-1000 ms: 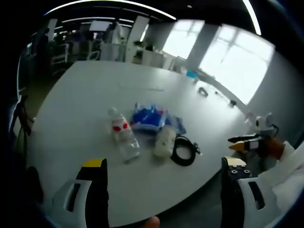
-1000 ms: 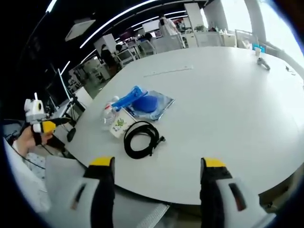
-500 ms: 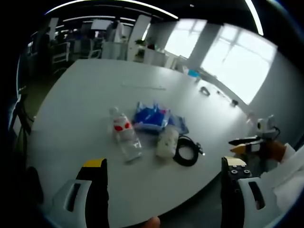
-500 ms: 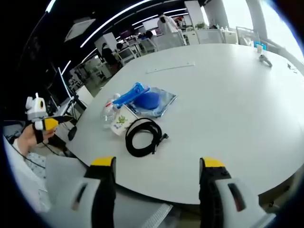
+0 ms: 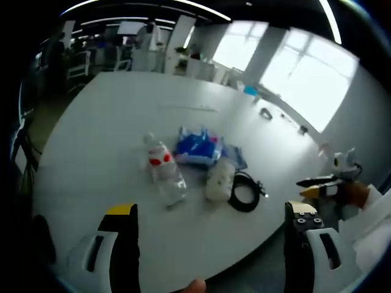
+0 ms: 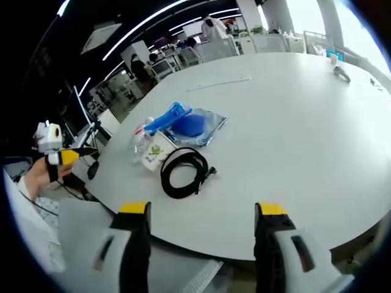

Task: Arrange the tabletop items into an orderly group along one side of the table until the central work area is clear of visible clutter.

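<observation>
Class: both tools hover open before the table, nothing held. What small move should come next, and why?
Probably bring the right tool forward to the coiled black cable. It lies nearest that tool, loose at the cluster's edge beside the white bottle, and the open left tool is also empty, facing the clear bottle.

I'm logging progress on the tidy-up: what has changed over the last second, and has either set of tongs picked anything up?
Nothing on the table has moved: the clear bottle, white bottle, blue bag and black cable lie as before. Only the cameras shifted slightly. Both the left tongs and right tongs stay open and empty, short of the table.
</observation>
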Available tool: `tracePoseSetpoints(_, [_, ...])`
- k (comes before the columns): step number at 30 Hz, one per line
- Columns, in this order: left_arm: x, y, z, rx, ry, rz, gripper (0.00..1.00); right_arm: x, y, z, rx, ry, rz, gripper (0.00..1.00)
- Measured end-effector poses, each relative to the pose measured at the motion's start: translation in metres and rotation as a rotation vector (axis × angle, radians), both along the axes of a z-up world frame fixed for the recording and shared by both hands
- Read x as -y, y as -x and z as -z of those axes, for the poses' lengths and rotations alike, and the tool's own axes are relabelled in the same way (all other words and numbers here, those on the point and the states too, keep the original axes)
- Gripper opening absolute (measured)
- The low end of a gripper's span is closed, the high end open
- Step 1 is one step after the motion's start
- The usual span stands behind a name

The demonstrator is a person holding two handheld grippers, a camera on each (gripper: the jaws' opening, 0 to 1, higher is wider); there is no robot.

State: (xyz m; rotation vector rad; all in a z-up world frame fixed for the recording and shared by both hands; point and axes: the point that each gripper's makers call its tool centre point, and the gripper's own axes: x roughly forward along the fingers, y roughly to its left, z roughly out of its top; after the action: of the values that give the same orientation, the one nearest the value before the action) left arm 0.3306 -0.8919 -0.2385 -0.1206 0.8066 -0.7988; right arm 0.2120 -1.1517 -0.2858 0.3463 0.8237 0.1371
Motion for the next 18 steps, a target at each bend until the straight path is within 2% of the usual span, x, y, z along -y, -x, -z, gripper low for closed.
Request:
tracePoseSetpoints(9, [0.001,-0.007,0.008,-0.008,-0.021,0.009,0.96,0.0,0.005,0.003,-0.009,-0.005,0.009,0.67])
tracePoseSetpoints(18, [0.0,-0.023,0.015,-0.014,-0.038,0.019,0.96,-0.004,0.008,0.009,-0.032,-0.008,0.003,0.67])
